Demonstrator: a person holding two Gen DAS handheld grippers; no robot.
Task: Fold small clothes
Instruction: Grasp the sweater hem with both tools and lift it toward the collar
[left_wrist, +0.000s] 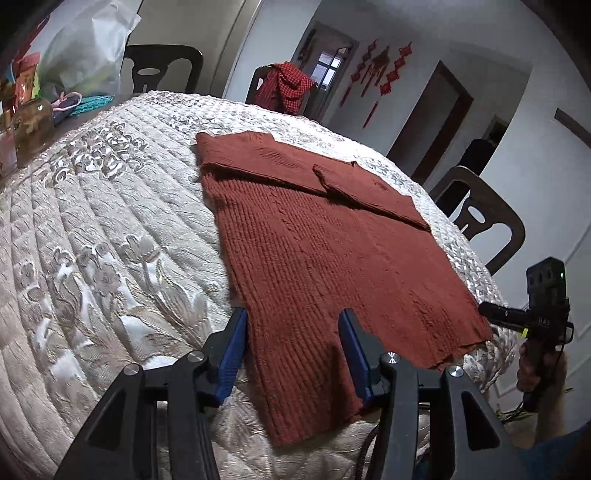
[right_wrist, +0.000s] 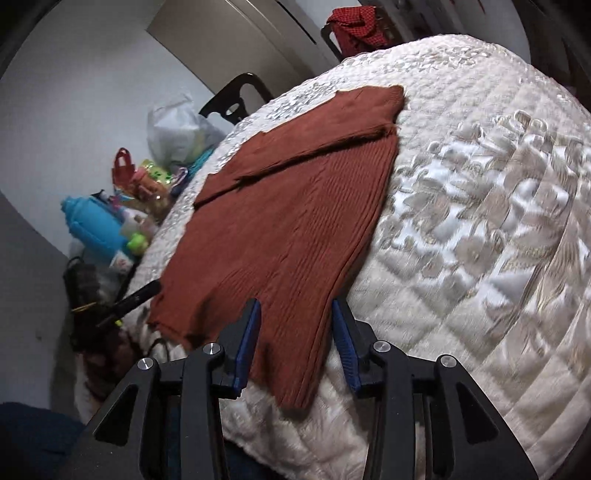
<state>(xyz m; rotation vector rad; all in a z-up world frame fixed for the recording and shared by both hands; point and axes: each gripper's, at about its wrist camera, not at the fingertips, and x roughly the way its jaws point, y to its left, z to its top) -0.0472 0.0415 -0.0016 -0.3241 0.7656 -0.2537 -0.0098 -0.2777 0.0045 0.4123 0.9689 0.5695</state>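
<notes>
A rust-brown knitted sweater (left_wrist: 317, 236) lies flat on a cream quilted table cover (left_wrist: 92, 229), its sleeves folded across the chest at the far end. My left gripper (left_wrist: 294, 323) stands open at the near hem, and the sweater's corner lies between its blue pads without being pinched. In the right wrist view the same sweater (right_wrist: 295, 206) reaches down to my right gripper (right_wrist: 296, 308), which is open too, with the other hem corner hanging over the table's edge between its pads. A hand holds the right gripper, whose fingers (left_wrist: 495, 315) show at the hem's right end.
Dark chairs stand around the table (left_wrist: 480, 218); one at the far side carries a red checked garment (left_wrist: 284, 86). A white plastic bag (left_wrist: 85, 51), jars (left_wrist: 33, 127), a blue bottle (right_wrist: 92, 229) and small clutter crowd the table's far-left side.
</notes>
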